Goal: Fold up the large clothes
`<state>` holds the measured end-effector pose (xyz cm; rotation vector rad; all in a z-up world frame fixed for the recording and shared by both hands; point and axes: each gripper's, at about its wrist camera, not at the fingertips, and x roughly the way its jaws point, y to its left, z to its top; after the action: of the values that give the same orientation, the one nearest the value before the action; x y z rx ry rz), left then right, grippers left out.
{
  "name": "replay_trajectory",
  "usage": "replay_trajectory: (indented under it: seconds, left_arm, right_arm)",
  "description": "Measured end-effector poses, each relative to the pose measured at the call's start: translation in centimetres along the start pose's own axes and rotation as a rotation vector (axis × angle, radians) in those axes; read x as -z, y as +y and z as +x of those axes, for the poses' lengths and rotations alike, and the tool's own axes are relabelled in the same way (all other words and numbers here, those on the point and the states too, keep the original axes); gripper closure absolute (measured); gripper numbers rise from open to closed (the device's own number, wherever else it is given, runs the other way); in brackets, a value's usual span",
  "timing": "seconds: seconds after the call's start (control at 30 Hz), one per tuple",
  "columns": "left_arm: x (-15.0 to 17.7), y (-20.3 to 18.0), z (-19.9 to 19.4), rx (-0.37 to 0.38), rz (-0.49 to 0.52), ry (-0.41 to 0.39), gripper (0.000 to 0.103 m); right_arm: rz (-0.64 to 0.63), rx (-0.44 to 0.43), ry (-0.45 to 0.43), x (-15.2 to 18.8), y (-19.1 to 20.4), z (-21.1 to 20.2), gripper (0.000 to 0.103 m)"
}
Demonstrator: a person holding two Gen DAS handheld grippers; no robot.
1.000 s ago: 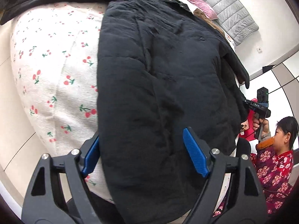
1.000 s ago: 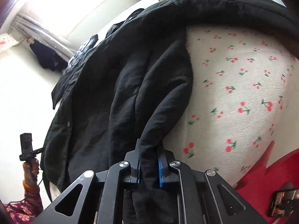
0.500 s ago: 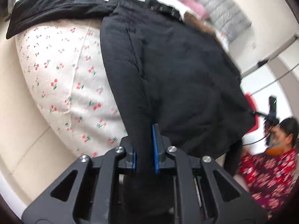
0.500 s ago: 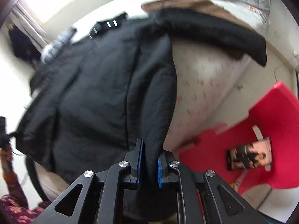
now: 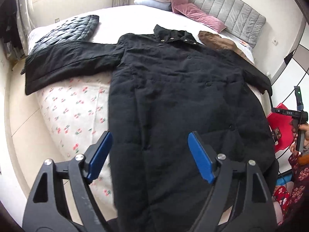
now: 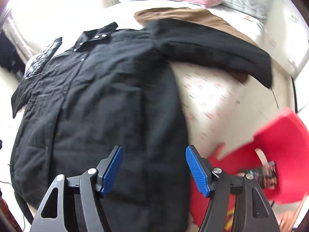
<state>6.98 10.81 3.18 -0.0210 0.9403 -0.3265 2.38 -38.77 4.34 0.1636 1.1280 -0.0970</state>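
Having let go of the hem half a second earlier, the left gripper [image 5: 149, 154] and right gripper [image 6: 153, 171] now hover with blue fingers [image 5: 99, 155] spread wide, grasping nothing. The black coat [image 5: 183, 100] lies flat, collar toward twelve o'clock, sleeves out at nine and three: judged spread and ready for its first fold. Beneath it, a cherry-print sheet [image 5: 73, 114] covers the bed [image 5: 123, 17]. Pink pillows [image 5: 197, 14] sit at one o'clock; a red chair [image 6: 278, 147] stands at four.
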Motion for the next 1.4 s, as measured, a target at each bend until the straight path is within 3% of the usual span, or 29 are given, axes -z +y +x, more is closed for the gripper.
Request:
replay_trajectory:
  seconds: [0.2, 0.23, 0.3, 0.33, 0.37, 0.47, 0.57, 0.7, 0.9, 1.03, 1.23, 1.4]
  left_arm:
    - [-2.9, -3.6, 8.7, 0.036, 0.113, -0.096, 0.020]
    - [-2.6, -3.3, 10.5, 0.023, 0.112, -0.073, 0.020]
    - [-1.0, -2.0, 13.8, 0.007, 0.075, 0.071, 0.020]
    - [-0.2, -1.4, 14.1, 0.038, 0.066, 0.089, 0.020]
    - [0.3, -1.2, 13.2, 0.062, 0.083, 0.061, 0.020]
    - [2.1, -1.2, 10.9, 0.082, 0.183, 0.105, 0.020]
    - [4.2, -1.5, 9.3, 0.055, 0.310, 0.128, 0.016]
    - [4.1, -1.0, 7.0, 0.063, 0.288, 0.153, 0.016]
    - [2.4, 2.4, 5.2, -0.002, 0.133, 0.065, 0.016]
    - [0.9, 7.9, 5.7, -0.060, -0.107, 0.032, 0.014]
    - [0.0, 16.3, 7.6, -0.059, -0.422, -0.021, 0.014]
    - [-0.3, 22.4, 8.8, -0.101, -0.615, -0.153, 0.014]
  right_arm:
    - [-0.109, -0.014, -0.126, -5.4, 6.4, 7.3, 0.031]
    - [-0.111, 0.000, -0.155, -5.3, 6.2, 9.0, 0.031]
    - [-0.096, 0.030, -0.134, -4.4, 4.8, 12.5, 0.030]
    - [-0.085, -0.011, -0.136, -3.4, 3.4, 13.5, 0.030]
    - [-0.076, -0.050, -0.199, -2.4, 2.2, 13.1, 0.030]
    - [-0.058, -0.168, -0.213, -0.3, -0.8, 11.5, 0.030]
    - [-0.148, -0.099, -0.191, 1.6, -1.5, 10.6, 0.030]
    - [-0.087, -0.052, -0.101, 1.3, -1.4, 8.1, 0.030]
    - [-0.005, -0.022, -0.112, -1.6, 2.3, 4.3, 0.025]
    - [-0.033, -0.042, -0.131, -3.5, 5.4, 3.9, 0.021]
    - [-0.103, -0.080, -0.087, -5.3, 10.6, 7.0, 0.019]
    - [-0.117, -0.119, -0.074, -6.0, 12.9, 10.3, 0.019]
